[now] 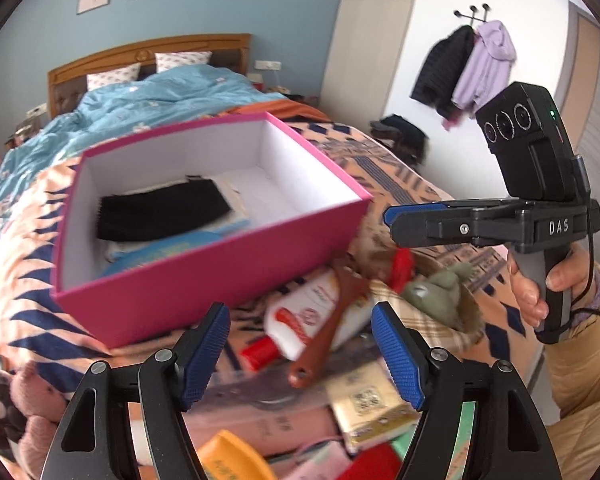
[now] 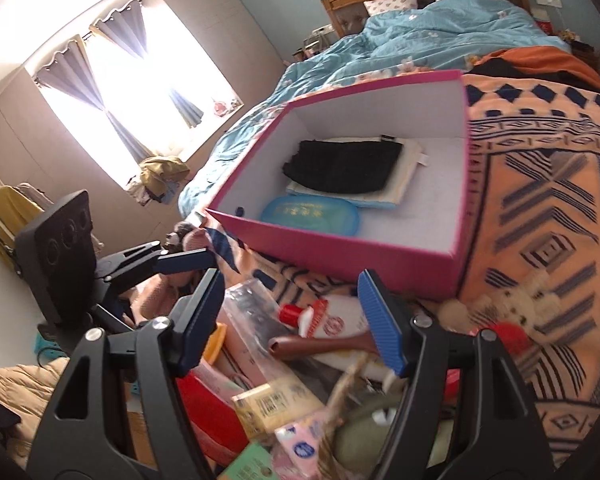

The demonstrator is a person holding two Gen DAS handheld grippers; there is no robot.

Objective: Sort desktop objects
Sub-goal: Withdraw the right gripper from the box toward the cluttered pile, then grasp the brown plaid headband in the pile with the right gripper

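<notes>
A pink box [image 1: 220, 276] with a white inside stands on the patterned blanket; it also shows in the right wrist view [image 2: 340, 252]. Inside lie a black cloth [image 2: 344, 166], a cream pad and a blue oval case [image 2: 310, 214]. In front of the box lies a pile: a white bottle with a red cap [image 1: 300, 320], a brown-handled brush [image 1: 324, 340], a beige packet [image 1: 370, 400] and a green plush [image 1: 440, 292]. My left gripper [image 1: 300, 352] is open and empty above the bottle and brush. My right gripper [image 2: 292, 320] is open and empty above the same pile; it also shows in the left wrist view [image 1: 416, 224].
A bed with a blue quilt [image 1: 140, 104] lies behind the box. A bear plush [image 1: 16, 408] sits at the left and a cream bear [image 2: 516, 300] at the right of the pile. Coats [image 1: 468, 68] hang on the far wall.
</notes>
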